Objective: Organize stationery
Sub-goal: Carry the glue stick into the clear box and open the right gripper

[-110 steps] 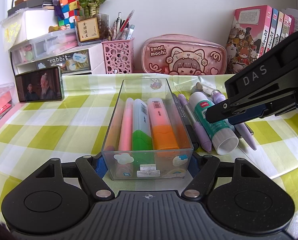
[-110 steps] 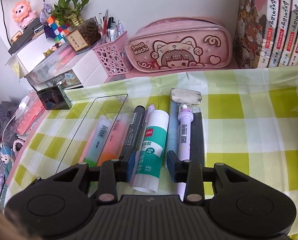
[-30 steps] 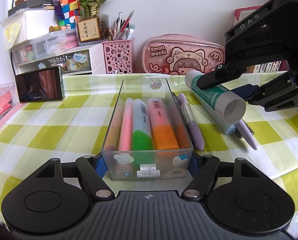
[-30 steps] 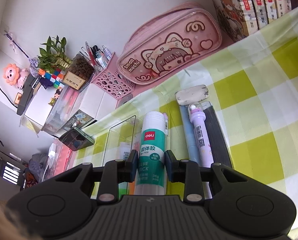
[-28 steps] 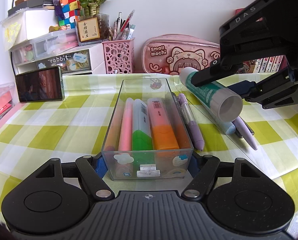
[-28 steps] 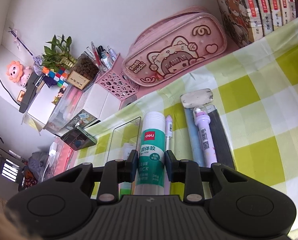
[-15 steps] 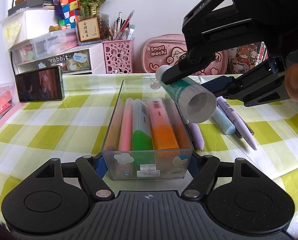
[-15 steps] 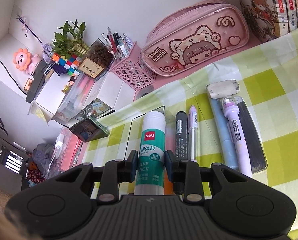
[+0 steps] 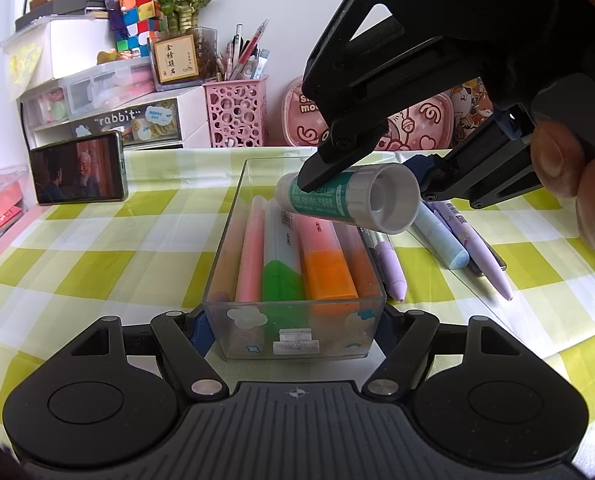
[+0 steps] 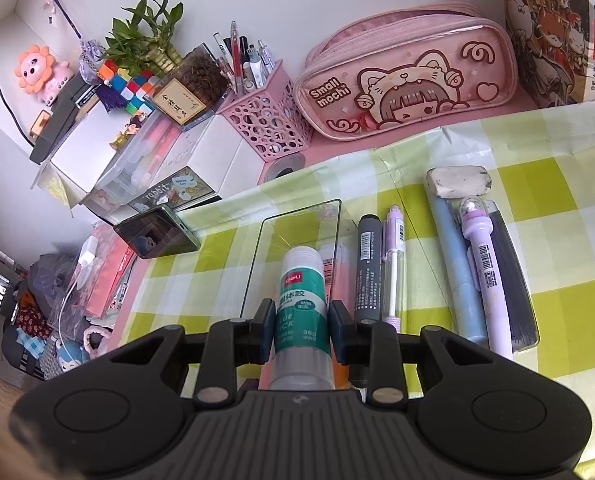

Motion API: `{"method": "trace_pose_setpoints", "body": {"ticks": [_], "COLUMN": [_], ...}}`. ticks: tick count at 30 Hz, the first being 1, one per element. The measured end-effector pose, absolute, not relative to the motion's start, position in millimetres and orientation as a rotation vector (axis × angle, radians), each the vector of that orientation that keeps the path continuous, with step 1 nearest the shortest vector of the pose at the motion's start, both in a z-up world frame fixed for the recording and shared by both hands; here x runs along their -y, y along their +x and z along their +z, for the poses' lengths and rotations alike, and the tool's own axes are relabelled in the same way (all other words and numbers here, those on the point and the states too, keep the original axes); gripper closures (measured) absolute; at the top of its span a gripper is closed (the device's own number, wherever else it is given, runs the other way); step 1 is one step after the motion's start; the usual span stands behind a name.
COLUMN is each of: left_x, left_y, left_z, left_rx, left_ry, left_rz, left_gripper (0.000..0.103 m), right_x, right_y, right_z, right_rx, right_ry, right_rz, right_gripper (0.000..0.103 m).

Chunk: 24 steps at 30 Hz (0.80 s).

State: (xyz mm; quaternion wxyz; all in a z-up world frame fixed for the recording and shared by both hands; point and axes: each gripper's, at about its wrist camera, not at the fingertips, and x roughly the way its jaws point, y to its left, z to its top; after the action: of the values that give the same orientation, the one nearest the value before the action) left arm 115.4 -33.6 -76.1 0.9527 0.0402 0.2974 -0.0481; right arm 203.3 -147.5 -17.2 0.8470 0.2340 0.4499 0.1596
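Glue stick (image 10: pixel 302 312), clamped in my right gripper (image 10: pixel 302 330), now moved over clear box (image 9: pixel 297 344); left gripper (image 9: pixel 295 330) pinches box end. Highlighters (image 9: pixel 285 256) inside; pens (image 10: pixel 393 264) beside box remain.

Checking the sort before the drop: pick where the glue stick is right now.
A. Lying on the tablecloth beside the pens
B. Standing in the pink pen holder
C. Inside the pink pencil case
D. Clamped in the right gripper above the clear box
D: the right gripper pinches the glue stick, held in the air over the clear box of highlighters.
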Motion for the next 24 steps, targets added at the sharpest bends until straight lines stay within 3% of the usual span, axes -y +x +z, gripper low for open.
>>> {"method": "trace_pose_setpoints", "body": {"ticks": [20, 24], "left_x": [33.2, 33.2], "left_y": [115.6, 115.8], "left_z": [-75.9, -75.8], "left_rx": [-0.604, -0.605], "left_ry": [0.081, 0.079], "left_rz": [-0.099, -0.100], "left_gripper": [0.030, 0.030], "right_x": [137.4, 126.4], "right_y": [202.6, 210.9], "right_z": [-6.2, -19.4], "right_rx": [-0.869, -0.953], "right_ry": [0.370, 0.376], "right_rz": [0.448, 0.503], "right_gripper": [0.063, 0.070]}}
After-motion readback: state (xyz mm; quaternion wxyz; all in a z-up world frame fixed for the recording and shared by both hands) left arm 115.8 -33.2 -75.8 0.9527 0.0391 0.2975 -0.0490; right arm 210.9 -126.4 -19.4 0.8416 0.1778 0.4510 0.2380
